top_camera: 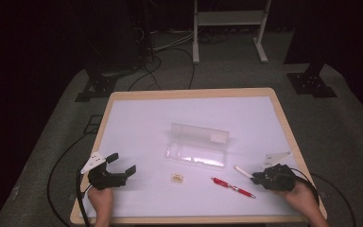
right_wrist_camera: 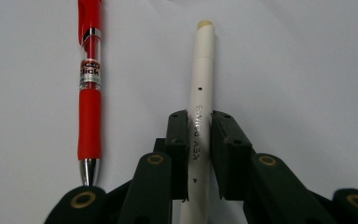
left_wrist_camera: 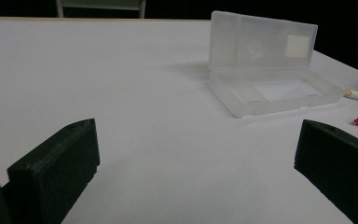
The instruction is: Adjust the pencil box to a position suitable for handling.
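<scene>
Smooth white tabletop (top_camera: 137,127): left hand-held gripper (top_camera: 121,166) gapes wide, right hand-held gripper (right_wrist_camera: 199,140) clamps a slim white cylindrical pen (right_wrist_camera: 201,88).

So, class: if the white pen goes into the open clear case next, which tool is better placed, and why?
Right. The right tool is already shut on the white pen. The left tool is open and holds nothing, away from the pens. The clear case lies between them.

Tabletop (top_camera: 137,118): white surface, pale wood border. Case (top_camera: 197,144): clear, frosted plastic, with a white patch on the lid. Pen (right_wrist_camera: 89,88): red, clear band with dark lettering, silver tip. Second pen (right_wrist_camera: 200,98): white, tan end, grey lettering. Small tag (top_camera: 177,178): tan. Tongs (right_wrist_camera: 199,140), (top_camera: 121,166): black, brass-coloured rivets. Floor (top_camera: 354,142): grey.
</scene>
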{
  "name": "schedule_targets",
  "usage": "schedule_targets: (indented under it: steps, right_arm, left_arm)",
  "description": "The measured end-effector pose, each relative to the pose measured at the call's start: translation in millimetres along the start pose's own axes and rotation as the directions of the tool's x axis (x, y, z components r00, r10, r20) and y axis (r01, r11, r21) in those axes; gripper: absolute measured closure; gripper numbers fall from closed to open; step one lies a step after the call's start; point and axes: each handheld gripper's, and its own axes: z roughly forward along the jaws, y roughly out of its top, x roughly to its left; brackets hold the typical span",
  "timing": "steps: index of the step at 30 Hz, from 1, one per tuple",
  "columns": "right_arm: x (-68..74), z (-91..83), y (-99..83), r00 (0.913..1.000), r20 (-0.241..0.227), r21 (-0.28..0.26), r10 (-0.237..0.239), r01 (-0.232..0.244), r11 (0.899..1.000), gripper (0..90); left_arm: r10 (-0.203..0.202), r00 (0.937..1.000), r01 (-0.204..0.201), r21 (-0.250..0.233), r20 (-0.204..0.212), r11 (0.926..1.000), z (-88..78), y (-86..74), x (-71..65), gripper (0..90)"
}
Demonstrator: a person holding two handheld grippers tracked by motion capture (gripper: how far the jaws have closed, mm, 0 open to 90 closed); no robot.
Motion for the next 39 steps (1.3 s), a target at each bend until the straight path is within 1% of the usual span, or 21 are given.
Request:
schedule_targets:
  steps: [2, 4, 8, 9, 11, 14, 16, 19, 24, 28, 30, 34, 36, 39]
  right_arm:
    - [-0.2, 0.1, 0.5, 1.0, -0.008, 0.002, -0.003, 0.003, 1.0, 77.8]
    - [-0.2, 0.2, 1.3, 0.9999, -0.003, 0.006, -0.01, 0.01, 1.0, 77.9]
    - [0.3, -1.0, 3.0, 0.9997, 0.0, 0.006, -0.025, 0.025, 1.0, 78.0]
    - [0.6, -1.8, 3.5, 0.9998, 0.0, 0.004, -0.022, 0.022, 1.0, 78.0]
    - [0.5, -3.7, 4.8, 0.9997, 0.0, -0.004, -0.025, 0.025, 1.0, 78.0]
    - [0.6, -8.7, 7.8, 0.9993, 0.015, -0.022, -0.035, 0.036, 0.999, 78.0]
    - [-1.0, -11.6, 9.7, 0.9995, 0.02, -0.029, -0.024, 0.024, 0.999, 78.1]
    - [-3.1, -16.9, 13.2, 0.9996, 0.02, -0.049, -0.022, 0.023, 0.999, 78.0]
    - [-4.3, -25.8, 20.9, 0.9989, 0.027, -0.066, -0.038, 0.04, 0.997, 78.0]
    - [-7.0, -28.4, 26.9, 0.9991, 0.006, -0.072, -0.043, 0.043, 0.996, 78.0]
    - [-7.9, -28.4, 29.6, 0.9988, 0.007, -0.069, -0.049, 0.049, 0.996, 78.0]
    - [-9.1, -29.1, 36.4, 0.9984, -0.006, -0.085, -0.056, 0.056, 0.995, 78.0]
    - [-8.7, -29.0, 40.3, 0.998, 0.0, -0.089, -0.064, 0.064, 0.994, 78.0]
    - [-8.7, -27.9, 45.8, 0.9973, -0.003, -0.093, -0.073, 0.073, 0.993, 78.0]
  left_arm:
    - [-0.01, 1.0, 0.01, -0.007, 0.002, 0.9999, -0.7, -0.2, 0.6, 0.0]
    - [-0.013, 0.9999, 0.013, -0.011, 0.004, 0.9999, -1.1, -0.3, 0.9, 0.0]
    - [-0.009, 1.0, 0.009, -0.008, 0.003, 0.9999, -0.7, -0.3, 0.5, 0.0]
    - [-0.008, 1.0, 0.008, -0.008, 0.003, 0.9999, -0.6, -0.2, 0.5, 0.0]
    - [-0.008, 1.0, 0.008, -0.008, 0.003, 0.9999, -0.6, -0.2, 0.6, 0.0]
    - [-0.013, 0.9999, 0.013, -0.01, 0.0, 0.9999, -0.9, -0.1, 1.1, 0.0]
    - [-0.014, 0.9999, 0.014, -0.012, -0.003, 0.9998, -0.9, -0.1, 1.2, 0.0]
    - [-0.011, 0.9999, 0.011, -0.011, 0.0, 0.9999, -0.7, -0.3, 0.7, 0.0]
    - [-0.008, 1.0, 0.008, -0.007, -0.002, 0.9999, -0.2, -0.2, 0.4, 0.0]
    - [-0.004, 1.0, 0.004, -0.001, -0.006, 1.0, 0.7, 0.0, 0.0, 0.0]
    - [-0.002, 1.0, 0.002, 0.001, -0.007, 1.0, 0.7, 0.0, -0.1, 0.0]
    - [0.001, 1.0, -0.001, 0.002, -0.006, 1.0, 0.7, 0.0, -0.1, 0.0]
    - [0.0, 1.0, 0.0, 0.001, -0.006, 1.0, 0.7, 0.0, -0.1, 0.0]
    - [0.002, 1.0, -0.002, -0.001, -0.004, 1.0, 0.6, 0.0, -0.3, 0.0]
